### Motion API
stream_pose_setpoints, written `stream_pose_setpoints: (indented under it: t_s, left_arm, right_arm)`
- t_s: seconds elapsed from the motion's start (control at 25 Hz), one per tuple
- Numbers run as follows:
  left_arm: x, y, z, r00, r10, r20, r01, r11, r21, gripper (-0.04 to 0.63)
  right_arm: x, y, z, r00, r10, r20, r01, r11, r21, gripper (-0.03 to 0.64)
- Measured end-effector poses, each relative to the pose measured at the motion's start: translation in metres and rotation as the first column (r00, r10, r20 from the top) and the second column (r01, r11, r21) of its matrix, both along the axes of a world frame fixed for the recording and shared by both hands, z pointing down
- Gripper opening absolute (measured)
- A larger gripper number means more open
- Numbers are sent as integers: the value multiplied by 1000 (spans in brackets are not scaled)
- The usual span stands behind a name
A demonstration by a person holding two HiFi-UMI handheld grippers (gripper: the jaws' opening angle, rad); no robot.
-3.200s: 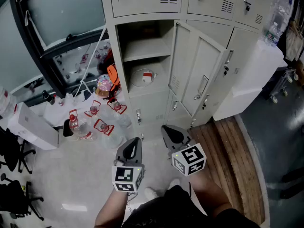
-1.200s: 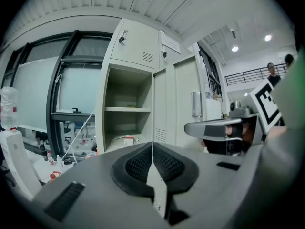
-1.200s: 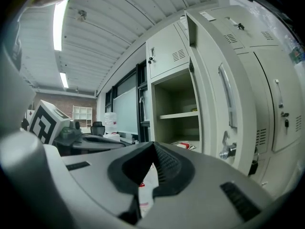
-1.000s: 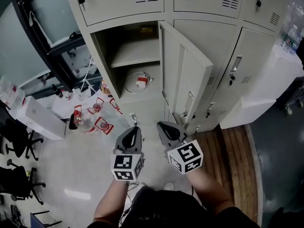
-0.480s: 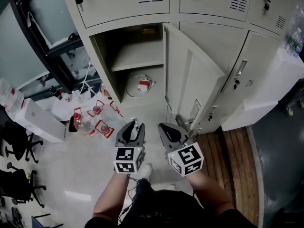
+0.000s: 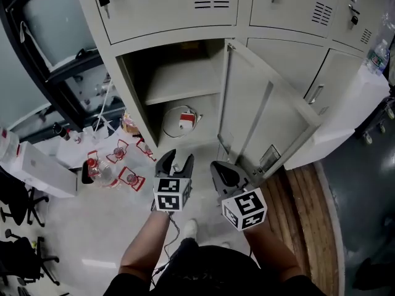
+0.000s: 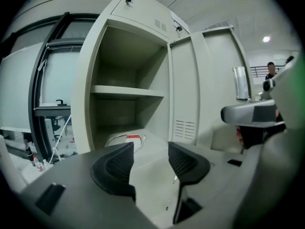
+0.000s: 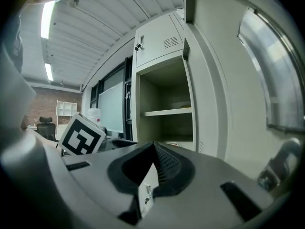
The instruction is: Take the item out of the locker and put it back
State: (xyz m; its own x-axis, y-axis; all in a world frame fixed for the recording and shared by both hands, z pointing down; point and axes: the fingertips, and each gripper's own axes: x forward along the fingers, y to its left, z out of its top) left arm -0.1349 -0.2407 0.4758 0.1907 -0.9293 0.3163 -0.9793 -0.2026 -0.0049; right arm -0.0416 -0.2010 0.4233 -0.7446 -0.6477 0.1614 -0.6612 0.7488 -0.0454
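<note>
Left tool [image 6: 174, 161]: jaws have just been opening, now well apart, nothing between them | right tool [image 6: 221, 170]: jaws pressed together, empty | item: coiled white cable [image 6: 180, 121] with a red tag lies on the locker [image 6: 137, 103] floor under the shelf [image 6: 182, 79], at 12 o'clock from the left tool, well apart | door [image 6: 253, 110]: swung wide open, at 1 o'clock

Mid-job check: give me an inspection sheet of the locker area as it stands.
Surface: lower compartment floor, bare but for the item.
Job's things: coiled white cable with red-and-white tag in the lower compartment; locker door open.
Clutter: water bottles and white box on the floor, left.
Grippers: left gripper open, jaws just been opening, nothing between; right gripper shut, empty.
Cables: none other in the locker.
Surroundings: window left, wooden strip right.
</note>
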Motion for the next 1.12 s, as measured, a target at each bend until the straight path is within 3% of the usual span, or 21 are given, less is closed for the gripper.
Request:
stream_pose_setpoints:
  t_s: [0.64,1.12]
  left_arm:
    - [-24,-101,26,997,62,-46,-65,995,-75,250]
    - [-26,-150,43,999,47,0,-47,988,-144,273]
  right_arm:
    - [-23,-44,16,992,125,-35,-126,991,-39,0]
    - [-22,-65,26,983,182,-35,-184,981,-57,0]
